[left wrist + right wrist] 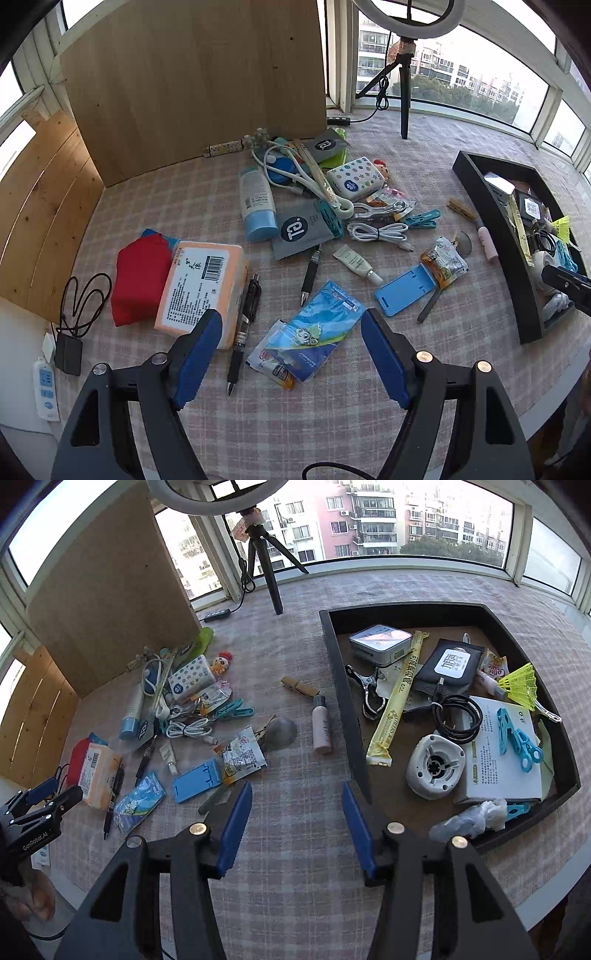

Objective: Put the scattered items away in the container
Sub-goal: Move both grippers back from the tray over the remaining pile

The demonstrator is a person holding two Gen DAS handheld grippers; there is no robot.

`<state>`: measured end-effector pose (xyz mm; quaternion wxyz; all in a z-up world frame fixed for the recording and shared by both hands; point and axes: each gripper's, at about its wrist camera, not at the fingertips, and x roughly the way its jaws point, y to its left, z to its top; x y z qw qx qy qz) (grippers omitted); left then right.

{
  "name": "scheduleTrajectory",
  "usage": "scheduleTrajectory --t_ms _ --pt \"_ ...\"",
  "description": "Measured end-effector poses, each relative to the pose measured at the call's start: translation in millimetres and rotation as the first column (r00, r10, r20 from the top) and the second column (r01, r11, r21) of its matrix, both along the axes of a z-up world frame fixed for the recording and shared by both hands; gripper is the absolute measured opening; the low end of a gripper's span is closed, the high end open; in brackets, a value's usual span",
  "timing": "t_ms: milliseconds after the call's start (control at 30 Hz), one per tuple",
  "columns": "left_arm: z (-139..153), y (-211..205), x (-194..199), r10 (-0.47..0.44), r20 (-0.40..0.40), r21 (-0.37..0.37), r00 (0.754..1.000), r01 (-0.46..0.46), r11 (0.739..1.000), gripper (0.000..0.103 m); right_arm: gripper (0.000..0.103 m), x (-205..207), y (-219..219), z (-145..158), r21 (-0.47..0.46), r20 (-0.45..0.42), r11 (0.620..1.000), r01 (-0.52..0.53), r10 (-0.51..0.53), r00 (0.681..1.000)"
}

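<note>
Both claws, left [291, 347] and right [293, 819], tilt downward, gaping, empty.

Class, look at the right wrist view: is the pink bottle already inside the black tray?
No, the pink bottle lies on the checked cloth just outside the black tray's left wall.

Black tool [291, 354] — blue pads [197, 354]
</note>
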<state>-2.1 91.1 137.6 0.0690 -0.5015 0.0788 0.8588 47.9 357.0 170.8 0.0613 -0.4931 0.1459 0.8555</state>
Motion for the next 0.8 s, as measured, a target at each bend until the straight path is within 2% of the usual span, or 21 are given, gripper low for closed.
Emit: scheduleTrajectory --t_ms 167,333,800 --pt "2 -18 -1 0.041 -0.015 0.041 0.999 -0.041 0.998 0.076 0.050 -3 -20 -11 -0.042 0.010 0.999 0.003 -0.003 1.000" --pt "0 -23 -6 0.048 0.001 0.063 0.999 -0.048 0.997 0.076 0.050 -5 -36 -12 -0.003 0.013 1.000 -0.008 0.008 1.000" --pt "-13 -30 -11 0.036 0.055 0.100 0.998 -0.041 0.994 0.079 0.050 -5 -29 -25 -0.011 0.039 1.000 0.017 -0.017 0.999"
